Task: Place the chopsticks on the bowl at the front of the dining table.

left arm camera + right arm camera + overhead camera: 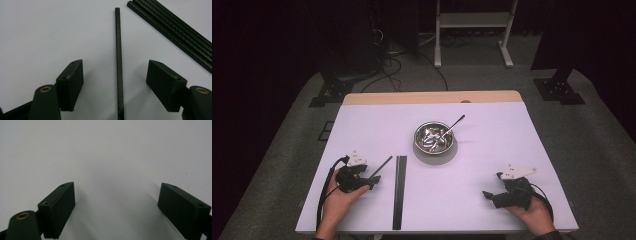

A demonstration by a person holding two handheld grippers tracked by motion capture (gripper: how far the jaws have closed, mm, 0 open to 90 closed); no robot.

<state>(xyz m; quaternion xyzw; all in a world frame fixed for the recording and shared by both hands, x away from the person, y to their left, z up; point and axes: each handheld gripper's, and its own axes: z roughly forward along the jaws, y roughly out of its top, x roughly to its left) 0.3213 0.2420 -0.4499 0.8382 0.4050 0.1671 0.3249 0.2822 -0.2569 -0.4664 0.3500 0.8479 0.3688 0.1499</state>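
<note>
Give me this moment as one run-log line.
left tool: open, straddling single black rod, no contact | right tool: open over bare table | rod bundle: untouched | bowl: holds spoon

A white table (362, 125) fills the middle of the high view. Near its centre, toward 12 o'clock, stands a metal bowl (434, 138) with a spoon (455, 123) leaning out of it toward 1 o'clock. At 7 o'clock from the bowl lies a bundle of long black rods (399, 192), running from 12 to 6 o'clock. Just beside the bundle, at 9 o'clock of it, the left gripper (373, 180) rests in a hand, with a single thin black rod (381, 166) slanting from its tip toward 1 o'clock. The right gripper (487, 194) sits at 4 o'clock from the bowl, well apart from the rods, its tip pointing toward 9 o'clock.
</note>
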